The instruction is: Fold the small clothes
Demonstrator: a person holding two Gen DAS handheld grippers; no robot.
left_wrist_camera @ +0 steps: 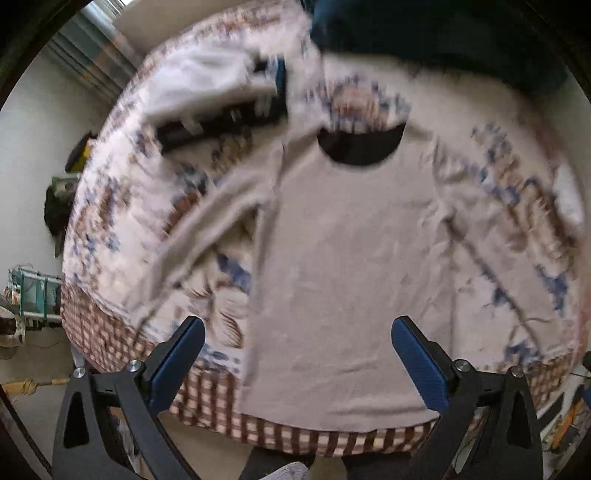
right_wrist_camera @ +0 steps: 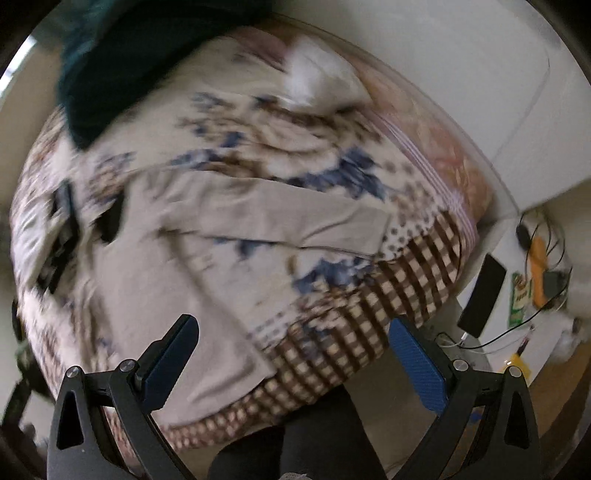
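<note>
The left wrist view looks straight down the length of a beige long-sleeved top [left_wrist_camera: 343,266] spread flat on a bed covered by a floral blanket [left_wrist_camera: 110,236] with a brown checked border. The dark neck opening sits above the centre of the frame, the hem lies along the checked edge at the bottom, and one sleeve slants toward the lower left. Only this view shows the whole garment, along with a pale cloth [left_wrist_camera: 199,77] bunched at the upper left and some dark, blurred object beside it. A dark teal fabric [left_wrist_camera: 436,33] fills the top right.

The right wrist view catches the same top [right_wrist_camera: 177,266] from the side, at the left and centre of the frame, with its other sleeve stretched toward the right over the blanket [right_wrist_camera: 280,125]. It alone shows the bed's corner and, at the right edge, a white surface carrying a black phone-like slab [right_wrist_camera: 482,295], an orange item and loose cables. The teal fabric [right_wrist_camera: 122,62] sits at the upper left here.

The left claw [left_wrist_camera: 297,360] is spread wide, its blue pads framing the hem area at the bottom of the frame, gripping nothing. The right claw [right_wrist_camera: 291,363] is equally wide and empty, over the checked border and the top's lower corner. Whether either touches the cloth cannot be told.
</note>
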